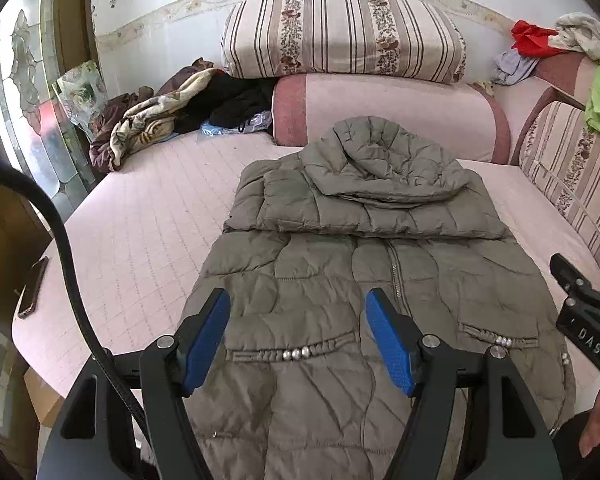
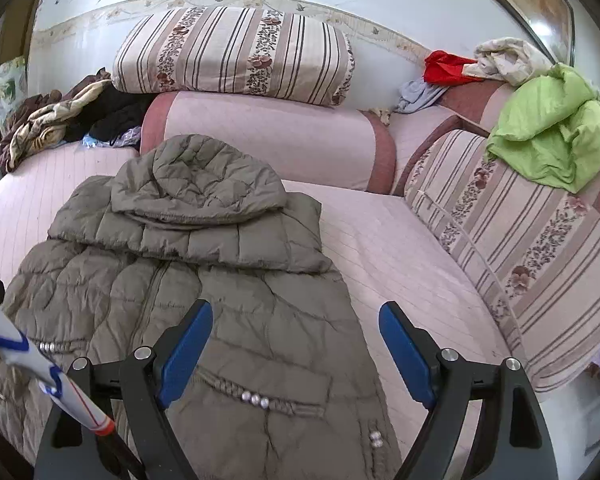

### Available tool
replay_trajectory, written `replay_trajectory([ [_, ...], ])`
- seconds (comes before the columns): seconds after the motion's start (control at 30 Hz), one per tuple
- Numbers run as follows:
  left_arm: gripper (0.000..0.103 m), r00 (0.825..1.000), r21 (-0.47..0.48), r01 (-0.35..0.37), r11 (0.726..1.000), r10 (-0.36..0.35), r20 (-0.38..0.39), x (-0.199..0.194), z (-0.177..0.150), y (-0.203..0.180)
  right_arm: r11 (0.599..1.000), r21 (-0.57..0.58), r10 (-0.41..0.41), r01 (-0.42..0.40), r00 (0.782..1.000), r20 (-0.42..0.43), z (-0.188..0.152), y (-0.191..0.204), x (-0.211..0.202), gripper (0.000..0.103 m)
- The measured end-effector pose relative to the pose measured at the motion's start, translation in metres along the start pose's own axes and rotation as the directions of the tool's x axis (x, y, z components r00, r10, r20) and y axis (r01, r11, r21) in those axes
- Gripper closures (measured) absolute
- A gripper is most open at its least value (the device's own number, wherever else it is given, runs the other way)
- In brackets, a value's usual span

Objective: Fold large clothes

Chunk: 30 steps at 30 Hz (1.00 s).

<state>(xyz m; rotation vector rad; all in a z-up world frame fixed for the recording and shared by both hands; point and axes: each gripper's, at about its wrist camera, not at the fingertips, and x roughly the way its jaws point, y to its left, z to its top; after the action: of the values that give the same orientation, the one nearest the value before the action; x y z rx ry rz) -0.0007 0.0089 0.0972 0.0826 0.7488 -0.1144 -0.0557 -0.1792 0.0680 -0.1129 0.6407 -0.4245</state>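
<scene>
We see an olive-grey quilted puffer jacket with a hood (image 1: pixel 364 264) lying front-up on the pale pink quilted bed (image 1: pixel 148 216), its zipper running down the middle and its hood (image 2: pixel 196 176) flat at the far end, toward the pillows. Both sleeves appear folded across the chest, forming a padded band just below the hood. Two braided pocket trims with small silver beads (image 1: pixel 296 354) cross the lower front.

Our left tongs (image 1: pixel 296 336) hover above the lower left part of the jacket, their blue-padded jaws spread wide with nothing between them. Our right tongs (image 2: pixel 296 348) are likewise spread and empty, placed over the jacket's right edge, so that one jaw sits above the fabric and the other above the bare bed. We cannot tell whether either pair touches the cloth.

Behind the jacket a pink bolster with darker rose ends (image 2: pixel 268 140) lies across the bed, and a striped floral pillow (image 1: pixel 344 34) rests on top of it. A rumpled brown and cream blanket (image 1: pixel 156 120) is heaped at the far left beside dark clothing. A bright green cloth (image 2: pixel 556 128) drapes over the striped cushion at the right, with a red garment (image 2: pixel 446 66) farther back. A dark phone (image 1: pixel 34 286) lies on the bed's left edge.
</scene>
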Motion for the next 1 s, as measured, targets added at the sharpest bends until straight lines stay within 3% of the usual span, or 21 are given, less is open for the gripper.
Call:
replay_trajectory([
  [0.23,0.034,0.999,0.035,-0.023,0.999,0.022,0.044,-0.031,-0.014,-0.004,1.000,-0.025,-0.002,0.002,1.000,0.011,-0.013,0.005,-0.025,0.015],
  [0.53,0.034,0.999,0.035,-0.012,0.999,0.010,0.048,-0.051,-0.025,-0.002,0.999,-0.041,-0.020,0.020,1.000,0.020,-0.022,0.008,-0.043,0.015],
  [1.0,0.034,0.999,0.007,-0.030,1.000,0.030,0.022,-0.056,-0.042,0.011,0.995,-0.090,-0.038,0.039,0.999,0.008,-0.034,0.020,-0.056,0.014],
])
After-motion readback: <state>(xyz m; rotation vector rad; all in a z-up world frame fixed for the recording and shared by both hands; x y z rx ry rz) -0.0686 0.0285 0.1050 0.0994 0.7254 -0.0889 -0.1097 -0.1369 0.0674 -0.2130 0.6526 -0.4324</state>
